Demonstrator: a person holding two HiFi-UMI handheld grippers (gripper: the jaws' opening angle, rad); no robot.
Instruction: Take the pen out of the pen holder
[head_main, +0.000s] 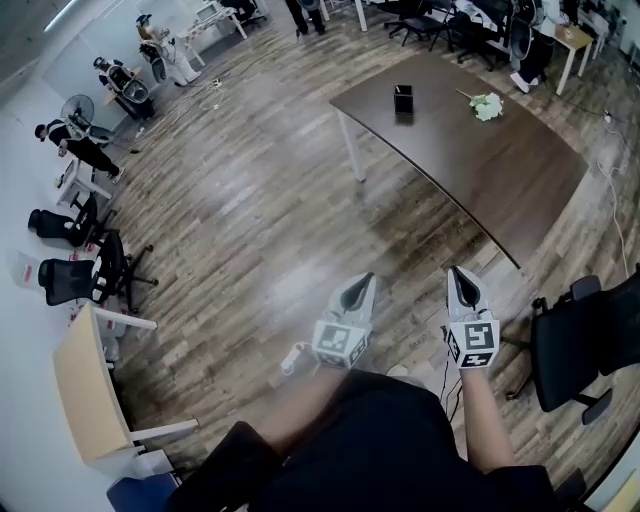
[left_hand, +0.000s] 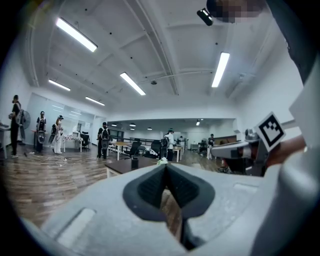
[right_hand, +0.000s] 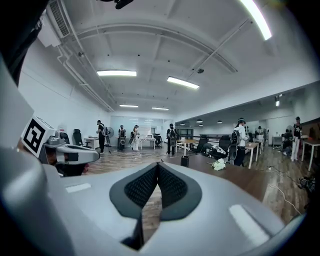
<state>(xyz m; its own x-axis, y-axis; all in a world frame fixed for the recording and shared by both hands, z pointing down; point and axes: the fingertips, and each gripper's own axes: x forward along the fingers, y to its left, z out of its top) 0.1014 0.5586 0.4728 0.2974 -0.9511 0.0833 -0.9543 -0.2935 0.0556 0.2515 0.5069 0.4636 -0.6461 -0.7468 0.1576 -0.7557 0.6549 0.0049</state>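
Note:
A black pen holder (head_main: 403, 101) stands on the far part of a dark brown table (head_main: 480, 165), well ahead of both grippers. It shows small in the left gripper view (left_hand: 134, 163) and in the right gripper view (right_hand: 185, 161). No pen can be made out at this distance. My left gripper (head_main: 363, 281) and right gripper (head_main: 459, 272) are held side by side over the wooden floor, short of the table. Both are shut with nothing between the jaws. The left gripper's tips (left_hand: 166, 165) and the right gripper's tips (right_hand: 158, 163) meet.
White flowers (head_main: 487, 105) lie on the table near the holder. A black office chair (head_main: 585, 345) stands at the right. More chairs (head_main: 85, 275) and a light desk (head_main: 85, 385) line the left wall. Several people stand at the room's far end (left_hand: 104, 140).

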